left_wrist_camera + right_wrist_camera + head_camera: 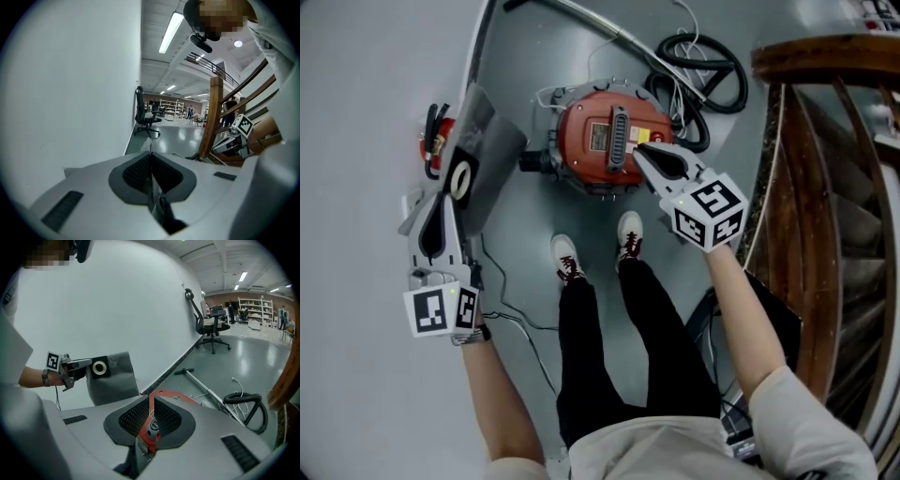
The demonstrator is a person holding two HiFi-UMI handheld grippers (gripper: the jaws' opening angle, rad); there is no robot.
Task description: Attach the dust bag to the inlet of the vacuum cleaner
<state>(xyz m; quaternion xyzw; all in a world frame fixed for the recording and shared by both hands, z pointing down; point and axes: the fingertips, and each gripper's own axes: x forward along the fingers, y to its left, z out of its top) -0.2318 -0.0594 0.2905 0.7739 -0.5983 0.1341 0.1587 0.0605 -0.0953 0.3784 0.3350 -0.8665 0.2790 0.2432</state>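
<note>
**Item 1.** Grey fabric dust bag [495, 141] with a black card collar [461, 178] bearing a white ring. It is held out at the person's left, beside the vacuum cleaner and apart from it.

**Item 2.** Left gripper [450, 192]. Its fingers [441, 220] are closed on the collar end of the dust bag. In the left gripper view a thin edge of the bag stands pinched between the dark pads.

**Item 3.** Red round-bodied vacuum cleaner [586, 141]. It stands on the grey floor [366, 112] just ahead of the person's white-toed shoes [567, 258].
- A black ribbed handle [619, 136] lies across its top.
- A short black port [534, 161] sticks out of the side facing the bag, and the collar is not on it.

**Item 4.** Right gripper [637, 150]. Its fingers are closed together and hold nothing (in the right gripper view the red shell shows through the narrow slit between them). In the head view its tip lies over the top of the vacuum cleaner.

**Item 5.** Black coiled hose [712, 70] and a metal wand [600, 26]. Both lie on the floor beyond the vacuum cleaner.

**Item 6.** Brown wooden staircase [811, 141], at the person's right.
</note>
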